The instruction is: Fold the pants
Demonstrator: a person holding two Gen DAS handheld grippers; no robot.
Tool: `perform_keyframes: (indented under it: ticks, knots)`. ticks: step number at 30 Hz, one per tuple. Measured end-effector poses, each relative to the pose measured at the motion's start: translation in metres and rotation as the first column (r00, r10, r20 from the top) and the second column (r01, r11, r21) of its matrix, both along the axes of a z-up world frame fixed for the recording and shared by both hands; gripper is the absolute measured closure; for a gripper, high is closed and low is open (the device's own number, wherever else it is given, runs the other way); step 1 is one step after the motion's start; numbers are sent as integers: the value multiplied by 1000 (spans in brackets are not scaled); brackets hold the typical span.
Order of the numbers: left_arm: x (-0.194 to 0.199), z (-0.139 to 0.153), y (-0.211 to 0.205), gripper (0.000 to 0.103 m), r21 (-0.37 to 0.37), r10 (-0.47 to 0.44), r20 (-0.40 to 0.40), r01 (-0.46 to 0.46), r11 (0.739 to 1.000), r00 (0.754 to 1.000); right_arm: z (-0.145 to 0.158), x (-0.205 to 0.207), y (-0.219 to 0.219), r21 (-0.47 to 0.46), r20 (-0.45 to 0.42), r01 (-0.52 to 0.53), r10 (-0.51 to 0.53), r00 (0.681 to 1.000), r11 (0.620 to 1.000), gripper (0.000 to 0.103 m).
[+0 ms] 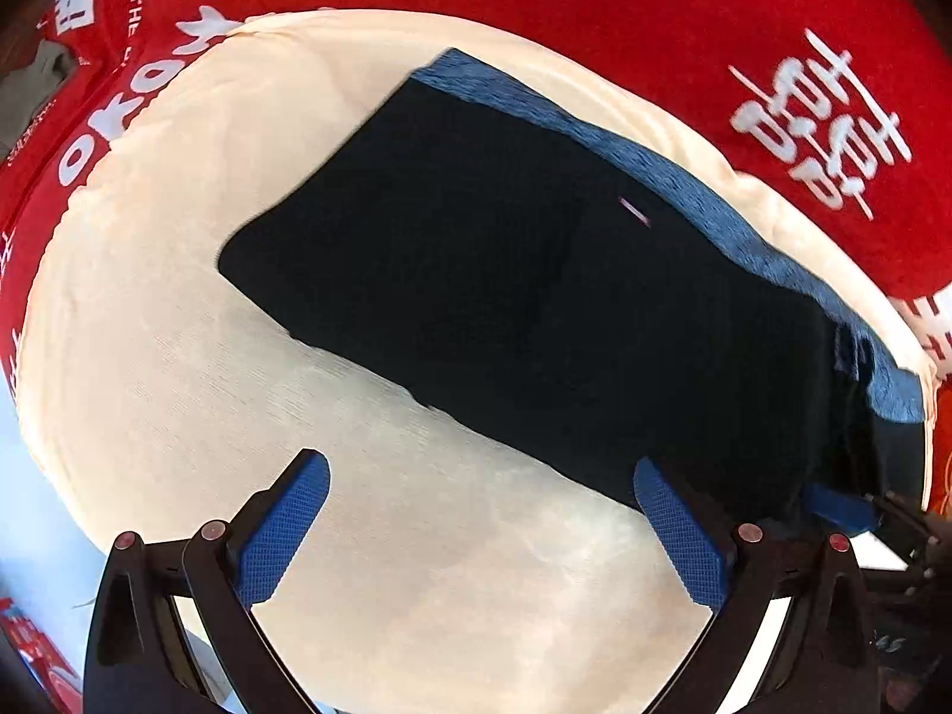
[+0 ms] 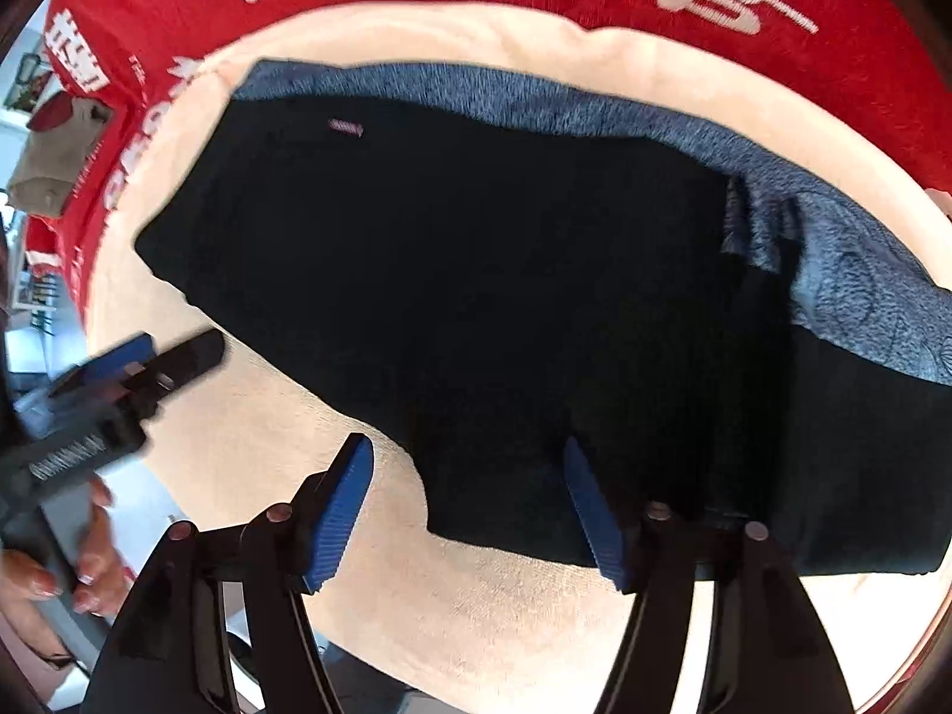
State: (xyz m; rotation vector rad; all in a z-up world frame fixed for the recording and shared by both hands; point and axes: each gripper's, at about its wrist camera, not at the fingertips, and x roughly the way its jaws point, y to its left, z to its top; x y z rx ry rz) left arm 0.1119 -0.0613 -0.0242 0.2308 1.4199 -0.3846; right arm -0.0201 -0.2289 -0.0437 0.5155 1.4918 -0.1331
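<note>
Dark pants, already folded into a compact block on the cream cloth, lay just ahead of both tools. Left gripper stood wide open and empty, over bare cloth, with its right finger at the near edge of the pants. Right gripper also gaped, nothing between the pads, straddling the near corner. Best to grasp that edge through all layers before lifting. No containers seen.
</note>
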Motion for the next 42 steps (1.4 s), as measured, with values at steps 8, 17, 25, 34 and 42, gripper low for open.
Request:
perform_keyframes:
  ticks: [8,17,25,34,42]
  knots:
    - [28,-9,24,0,-111,62,-43,-66,992,997,-6,2,6,-16,-16,-4,4,1000,1000,29]
    - [57,-24,61,0,-438,218,-194,-283,853,957,-10,5,11,-6,-14,12,-12,1000,1000,27]
    - [68,-39,60,0,-479,254,-192,-317,819,948,-12,4,8,-4,-9,7,-7,1000,1000,26]
    - [65,-26,33,0,-475,210,-131,-247,845,969,-13,1,5,9,0,-2,2,1000,1000,26]
    - [63,-28,20,56,-311,263,-67,-271,911,962,3,9,-6,33,16,-5,4,1000,999,26]
